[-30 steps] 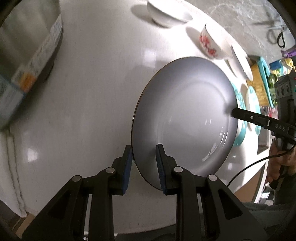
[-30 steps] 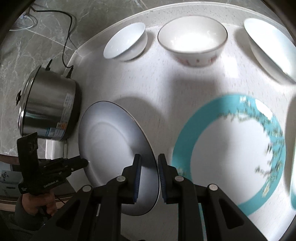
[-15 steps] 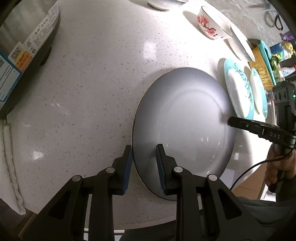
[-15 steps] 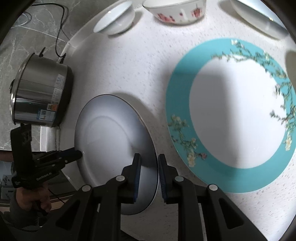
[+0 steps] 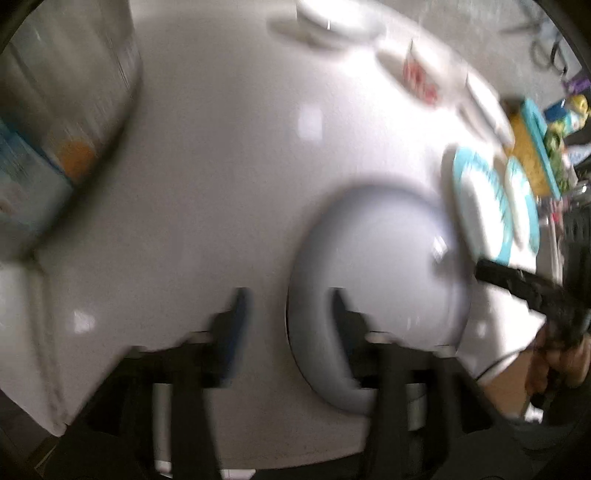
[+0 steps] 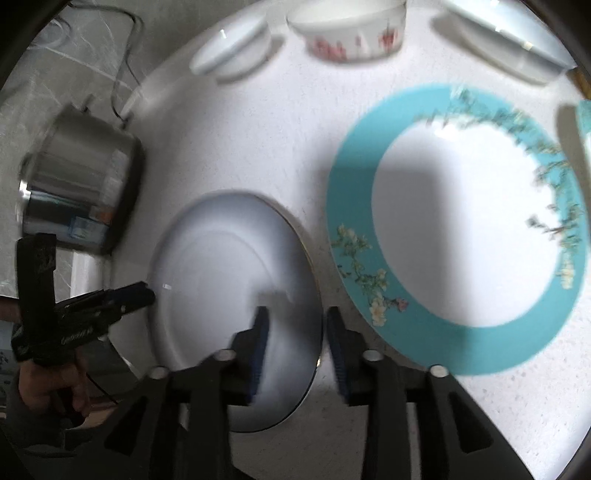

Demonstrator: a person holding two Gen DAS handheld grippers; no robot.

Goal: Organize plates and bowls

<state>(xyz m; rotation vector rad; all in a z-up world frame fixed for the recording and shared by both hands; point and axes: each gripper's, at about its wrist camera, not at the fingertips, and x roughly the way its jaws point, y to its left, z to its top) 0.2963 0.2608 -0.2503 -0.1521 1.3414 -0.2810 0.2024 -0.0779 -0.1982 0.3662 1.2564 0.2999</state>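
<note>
Glossy round grey plate [image 6: 229, 280] on speckled countertop [image 6: 236, 147]

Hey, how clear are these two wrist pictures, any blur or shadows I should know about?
Left wrist view: heavy motion blur everywhere; the grey plate and the left hand-held gripper are smeared. Right wrist view: milder blur, with the floral bowl and steel pot streaked; a dark shadow falls on the teal-rimmed plate. Fisheye lenses bend both pictures' edges.

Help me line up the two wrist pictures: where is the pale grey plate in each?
Left wrist: the pale grey plate lies right of centre, low, its left rim between the open fingers.
Right wrist: the plate lies left of centre, low.
Shared landmark: the teal-rimmed plate.
</note>
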